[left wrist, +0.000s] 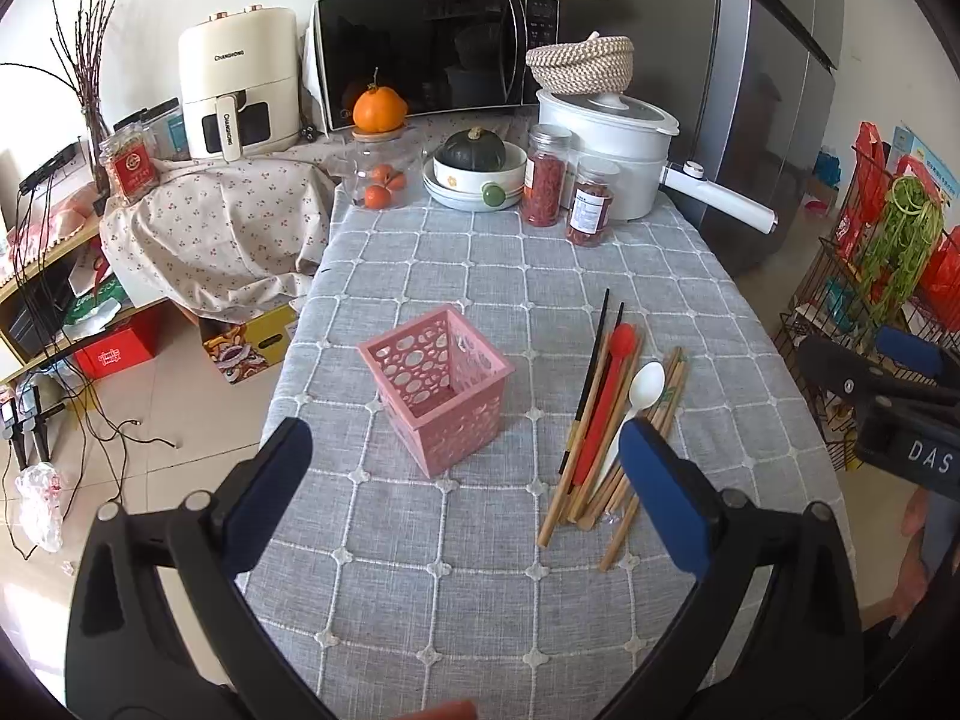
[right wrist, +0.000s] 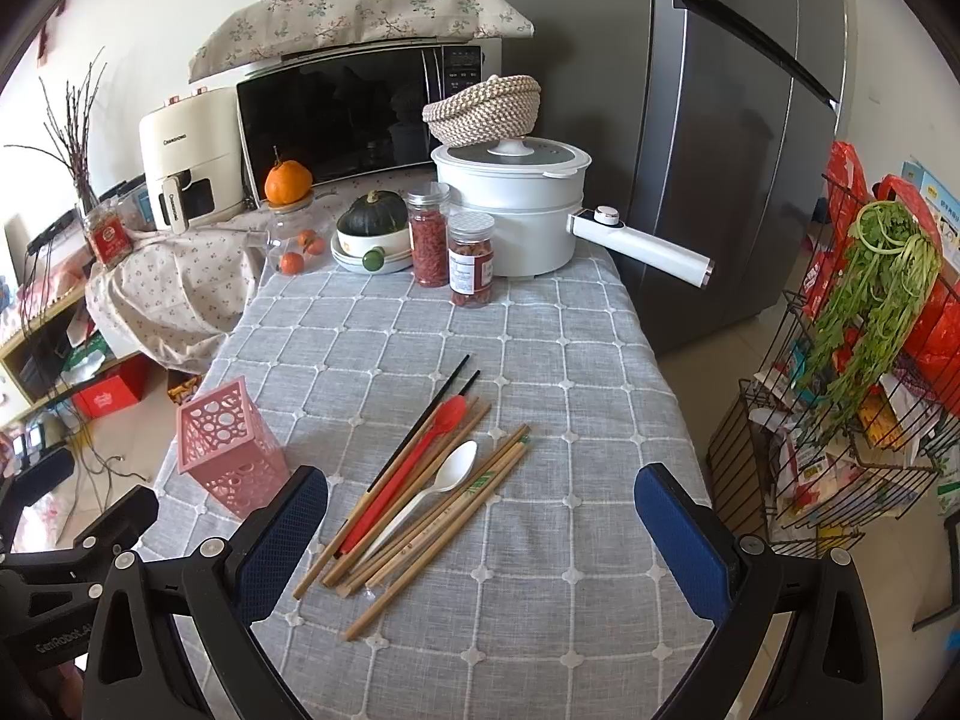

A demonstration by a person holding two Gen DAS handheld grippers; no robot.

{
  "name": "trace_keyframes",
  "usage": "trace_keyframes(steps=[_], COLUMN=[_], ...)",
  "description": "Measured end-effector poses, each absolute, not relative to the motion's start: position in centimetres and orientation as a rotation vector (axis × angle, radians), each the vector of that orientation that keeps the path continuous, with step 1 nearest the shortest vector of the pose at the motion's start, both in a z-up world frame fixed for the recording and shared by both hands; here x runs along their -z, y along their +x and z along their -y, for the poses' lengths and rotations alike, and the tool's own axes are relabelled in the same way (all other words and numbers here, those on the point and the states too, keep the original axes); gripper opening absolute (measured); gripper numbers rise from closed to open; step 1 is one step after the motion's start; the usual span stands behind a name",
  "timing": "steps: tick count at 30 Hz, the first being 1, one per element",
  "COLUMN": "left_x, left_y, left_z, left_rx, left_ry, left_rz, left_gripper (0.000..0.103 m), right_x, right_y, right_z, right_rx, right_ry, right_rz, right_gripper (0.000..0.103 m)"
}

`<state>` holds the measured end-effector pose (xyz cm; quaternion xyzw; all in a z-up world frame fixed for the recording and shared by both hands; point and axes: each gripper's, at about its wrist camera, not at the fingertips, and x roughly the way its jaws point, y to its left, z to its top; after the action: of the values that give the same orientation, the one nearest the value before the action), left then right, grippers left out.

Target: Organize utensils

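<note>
Closest to the lens are the two grippers, both with jaws spread wide and nothing between them. The left gripper [left wrist: 465, 492] hangs over the near edge of the table [left wrist: 420, 612], black plastic arms with blue textured pads; the right gripper [right wrist: 480, 534] is the same build and hovers just short of the utensil pile.

Going left to right across the grey checked tablecloth: first the pink basket [left wrist: 437, 387], a square plastic cup with round cutouts, standing upright and looking empty. Then a gap of bare cloth. Then the loose pile: black chopsticks [right wrist: 429, 414], a red spoon [right wrist: 447, 414], a white plastic spoon [right wrist: 453, 471], and a bunch of bamboo chopsticks [right wrist: 444, 516], all lying flat and roughly parallel, overlapping each other.

Looks like nothing's been sorted yet, so this is the very start. Next move probably calls for the right gripper to drop onto one thin piece and pinch it. Tricky, since they're slim and stacked.
</note>
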<state>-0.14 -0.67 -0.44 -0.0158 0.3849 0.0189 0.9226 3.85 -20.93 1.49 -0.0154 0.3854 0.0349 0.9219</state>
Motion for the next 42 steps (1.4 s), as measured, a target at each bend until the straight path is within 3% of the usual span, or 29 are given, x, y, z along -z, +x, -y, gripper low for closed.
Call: trace_keyframes(steps=[42], left_x=[0.42], left_y=[-0.21], left_z=[0.03], left_rx=[-0.035], left_ry=[-0.023], left_rz=[-0.784], left_gripper=[0.102], right_x=[-1.2], right_y=[3.78], right_z=[20.75], right_rx=[-0.07], right_ry=[-0.031], right_rz=[-0.793], right_gripper=[0.103])
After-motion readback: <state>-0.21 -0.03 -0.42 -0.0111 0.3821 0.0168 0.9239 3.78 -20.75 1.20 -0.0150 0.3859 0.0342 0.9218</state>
